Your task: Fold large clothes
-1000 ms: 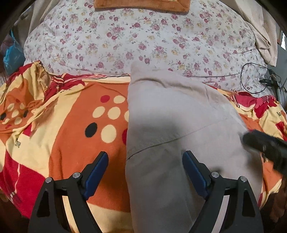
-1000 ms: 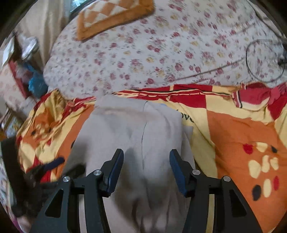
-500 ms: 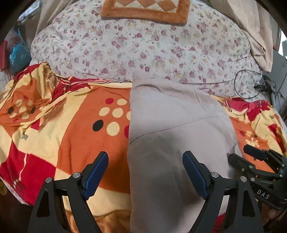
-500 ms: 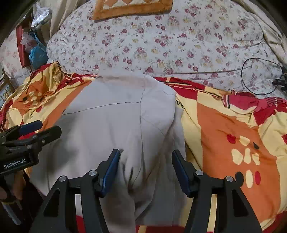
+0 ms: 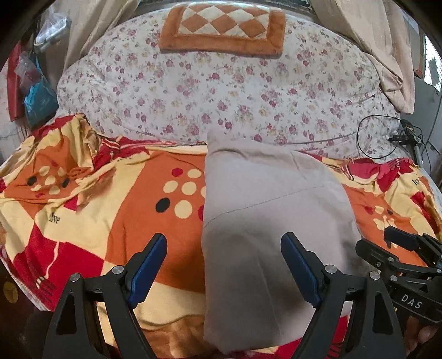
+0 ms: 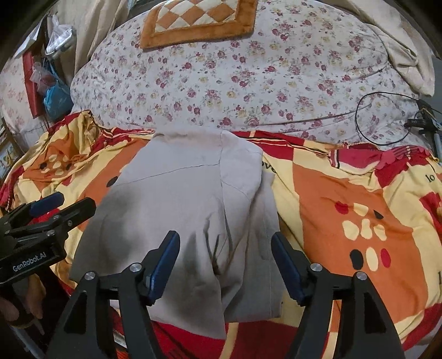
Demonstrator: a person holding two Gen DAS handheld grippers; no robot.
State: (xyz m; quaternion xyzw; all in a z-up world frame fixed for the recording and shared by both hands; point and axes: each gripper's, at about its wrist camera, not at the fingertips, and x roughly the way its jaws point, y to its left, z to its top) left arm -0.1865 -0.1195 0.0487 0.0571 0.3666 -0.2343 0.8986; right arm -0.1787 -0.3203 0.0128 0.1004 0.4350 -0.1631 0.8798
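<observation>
One grey garment (image 5: pixel 265 210) folded on blanket (image 5: pixel 116 221); two grippers, left (image 5: pixel 223 265), right (image 6: pixel 225 262), jaws spread, empty.

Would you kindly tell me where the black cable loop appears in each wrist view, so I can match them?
Left wrist: the cable loop lies far right, on the floral quilt just above the blanket's edge.
Right wrist: the cable loop is again far right, on the same quilt.
Shared landmark: the checked orange cushion at top centre.

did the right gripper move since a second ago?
Yes. The right gripper backed away from the grey garment; the checked cushion, once clipped, now shows more fully. Its fingers have just been opening, gripping nothing.
</observation>
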